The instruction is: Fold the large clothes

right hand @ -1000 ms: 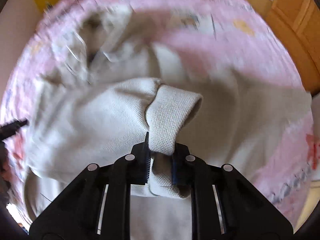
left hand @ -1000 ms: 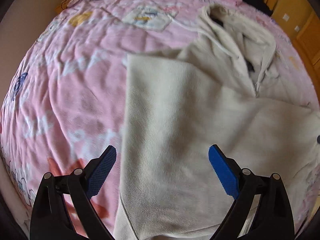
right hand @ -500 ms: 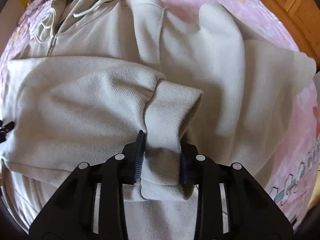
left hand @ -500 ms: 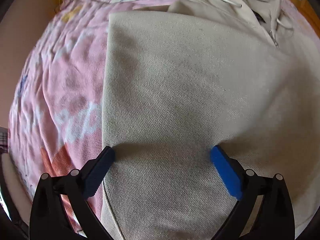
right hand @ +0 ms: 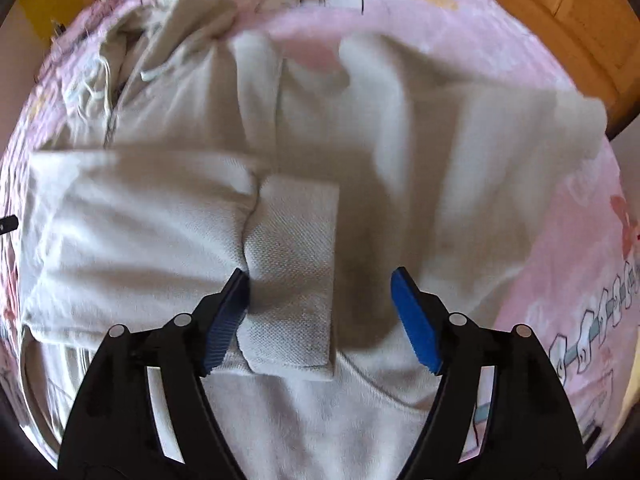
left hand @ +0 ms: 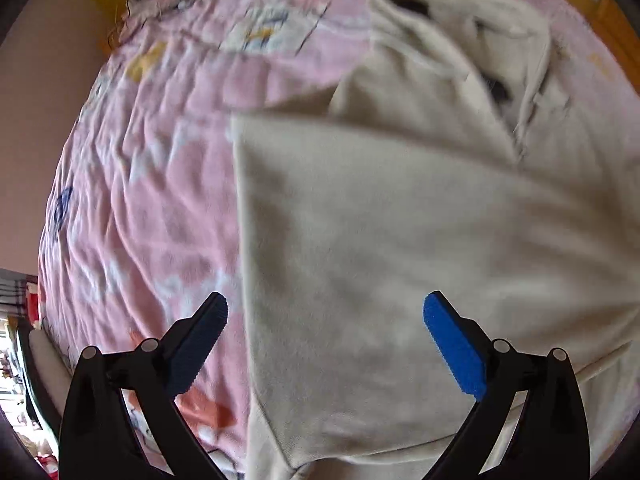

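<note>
On the left, the pink printed bedspread (left hand: 152,200) lies bare beside the straight folded edge of the cream fleece zip hoodie (left hand: 400,240), which is spread across the bed with its hood (left hand: 440,12) at the far end. The left gripper (left hand: 326,332) hangs over that edge with its blue-padded jaws wide apart and nothing between the pads; one finger is above the bedspread, the other above the cloth.

Further right, the folded-in sleeve lies across the hoodie's body and ends in a ribbed cream cuff (right hand: 296,272). The right gripper (right hand: 320,316) is letting go: its jaws are opening, the cuff lies between them, brushing the left pad at most and clear of the right one.

To do this release well, the jaws should probably open fully before lifting, then rise straight up so no pad drags the cuff out of line. The sleeve should stay flat and square to the left edge.
</note>
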